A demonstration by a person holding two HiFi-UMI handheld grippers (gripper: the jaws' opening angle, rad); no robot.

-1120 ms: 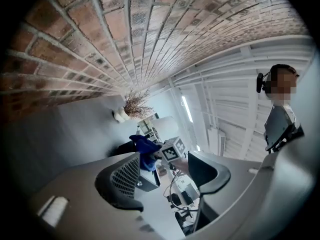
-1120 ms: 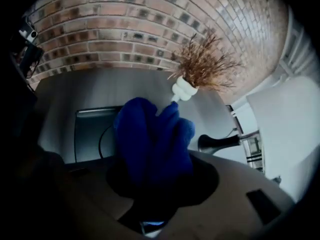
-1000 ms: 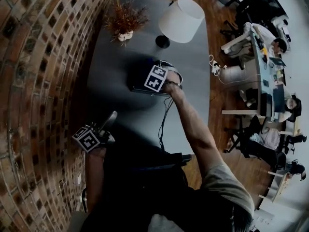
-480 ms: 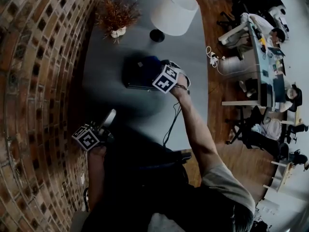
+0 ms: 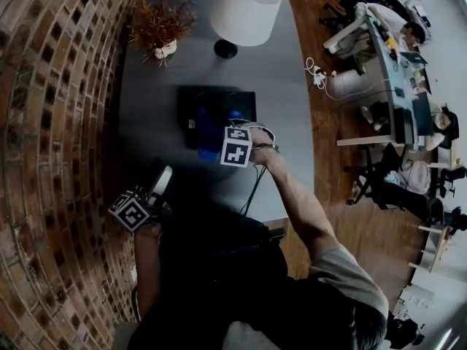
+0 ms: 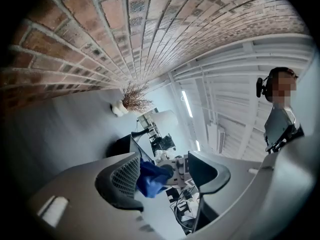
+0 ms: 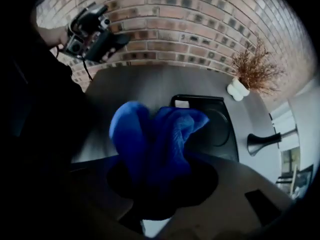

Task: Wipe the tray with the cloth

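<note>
I've got R gripper (image 7: 160, 176) clamped on blue cloth (image 7: 155, 131), which hides part of black tray (image 7: 221, 126); L gripper (image 6: 164, 166) half-open, empty.

Cloth (image 7: 155, 139): solid blue. Tray (image 5: 191, 106): black. Worktop (image 5: 292, 115): plain grey. Wall (image 5: 51, 122), left: red-brown brick, pale mortar grid. Lamp (image 5: 246, 9), far: white shade, black base. Plant (image 5: 159, 22), far left: rust-brown twigs, white pot. Marker cubes (image 5: 236, 146): black-and-white squares. Left gripper (image 6: 164, 165): grey shell, dark mesh-pattern pads (image 6: 125, 176). Floor (image 5: 343, 224), right: brown wood.
</note>
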